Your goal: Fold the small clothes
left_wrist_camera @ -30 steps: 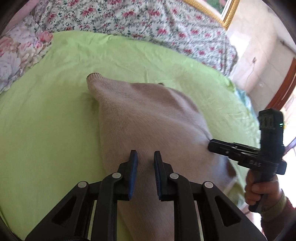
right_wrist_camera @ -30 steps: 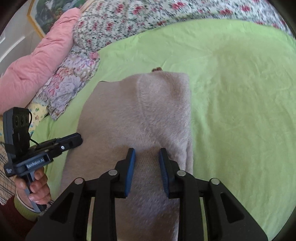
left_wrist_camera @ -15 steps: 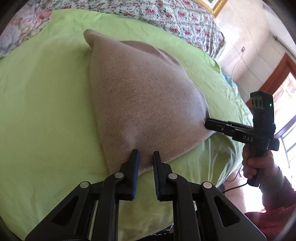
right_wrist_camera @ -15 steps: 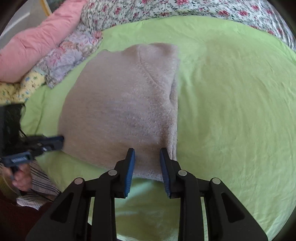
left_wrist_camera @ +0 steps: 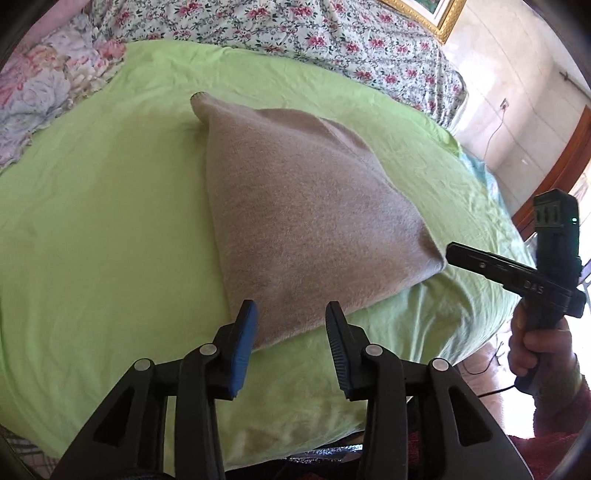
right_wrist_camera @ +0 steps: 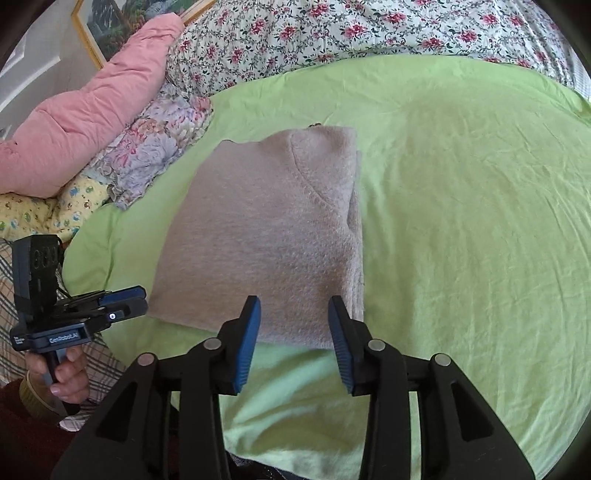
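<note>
Both gripper jaws opening; sweater [left_wrist_camera: 310,221] edge apparently between.

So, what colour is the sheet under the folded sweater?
The sheet is plain light green, with no pattern; the right wrist view shows it best.

At the upper left of my right view, the gold-framed picture [right_wrist_camera: 110,29] is cut off by the edge. My pale beige folded knit sweater [right_wrist_camera: 266,236] hides its lower layers and sleeves underneath.
</note>
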### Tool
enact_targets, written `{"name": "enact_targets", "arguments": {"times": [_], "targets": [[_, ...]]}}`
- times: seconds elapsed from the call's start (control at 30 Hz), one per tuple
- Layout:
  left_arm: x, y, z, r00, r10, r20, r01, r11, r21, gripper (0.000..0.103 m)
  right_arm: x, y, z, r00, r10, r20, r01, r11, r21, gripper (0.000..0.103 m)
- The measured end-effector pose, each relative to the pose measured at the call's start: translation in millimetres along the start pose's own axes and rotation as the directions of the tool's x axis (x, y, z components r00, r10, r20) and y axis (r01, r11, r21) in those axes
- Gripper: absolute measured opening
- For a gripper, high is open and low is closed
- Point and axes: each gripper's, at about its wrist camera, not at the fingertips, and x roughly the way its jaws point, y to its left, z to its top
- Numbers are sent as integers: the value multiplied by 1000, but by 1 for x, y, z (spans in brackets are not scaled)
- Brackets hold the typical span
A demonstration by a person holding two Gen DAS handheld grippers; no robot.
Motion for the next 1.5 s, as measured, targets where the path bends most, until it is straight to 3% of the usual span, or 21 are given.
{"name": "enact_targets", "arguments": {"times": [0.13, 0.3, 0.53, 0.8, 1.07, 1.23, 1.5], "targets": [[-1, 0, -5, 1000, 1, -8, -1, 1000, -6, 44, -1, 8, -11, 1000, 5, -15, -5, 1000, -4, 41], [-5, -2, -15, 1000, 5, -15, -5, 1000, -4, 56, -2, 17, -25, 999, 26, -40, -26, 1000, -10, 49], [-8, 1, -27, 999, 33, -26, -33, 999, -6, 61, -1, 25, -41, 997, 27, -67, -29, 999, -17, 58], [-15, -5, -29, 987, 161, 14, -161, 986, 51, 79, -7, 31, -46, 998, -9, -55, 7, 999, -32, 77], [-27, -11, -37, 966, 255, 52, -259, 959, 118, 82, -17, 36, -55, 998, -53, -35, 50, 995, -85, 82], [-23, -10, -40, 961, 273, 41, -276, 953, 124, 82, -20, 36, -65, 997, -69, -35, 65, 992, -106, 85], [-20, -18, -24, 950, 302, 75, -310, 940, 142, 86, -10, 45, -51, 998, -59, -12, 57, 993, -103, 86]]}}
